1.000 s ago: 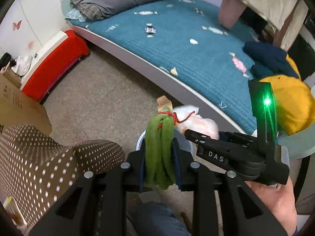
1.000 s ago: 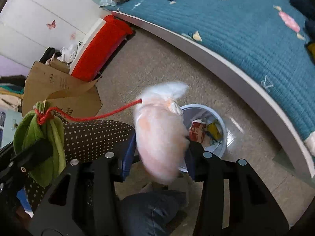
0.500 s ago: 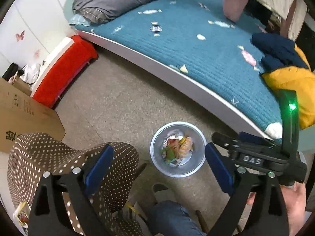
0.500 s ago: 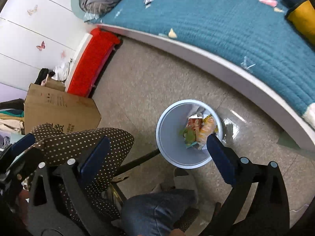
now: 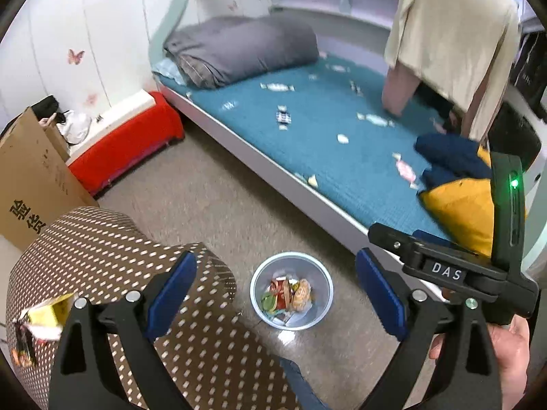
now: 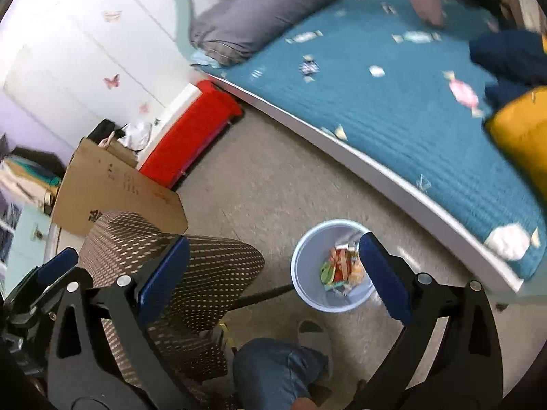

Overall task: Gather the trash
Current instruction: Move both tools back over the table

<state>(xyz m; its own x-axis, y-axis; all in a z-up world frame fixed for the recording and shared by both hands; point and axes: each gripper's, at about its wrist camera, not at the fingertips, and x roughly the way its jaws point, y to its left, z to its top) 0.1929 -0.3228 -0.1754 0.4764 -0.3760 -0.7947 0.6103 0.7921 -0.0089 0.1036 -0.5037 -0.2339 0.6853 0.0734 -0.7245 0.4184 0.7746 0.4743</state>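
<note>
left wrist view: left gripper (image 5: 273, 287) jaws spread wide, nothing between them. the bin (image 5: 259, 302) stands on the floor below, near the bed (image 5: 342, 157) edge, with trash (image 5: 290, 294) inside. candy wrappers (image 5: 405, 171) lie on the bed.

right wrist view: right gripper (image 6: 273, 270) jaws fully apart, empty, above the bin (image 6: 302, 273).

Black hand-held gripper (image 5: 275, 290), blue pads (image 5: 381, 295), seemingly jeans (image 6: 277, 369)

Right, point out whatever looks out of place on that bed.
Candy wrappers and paper scraps lie scattered over the teal bedspread, though the trash bin stands on the floor beside the bed. Nothing looks spilled around the bin.
</note>
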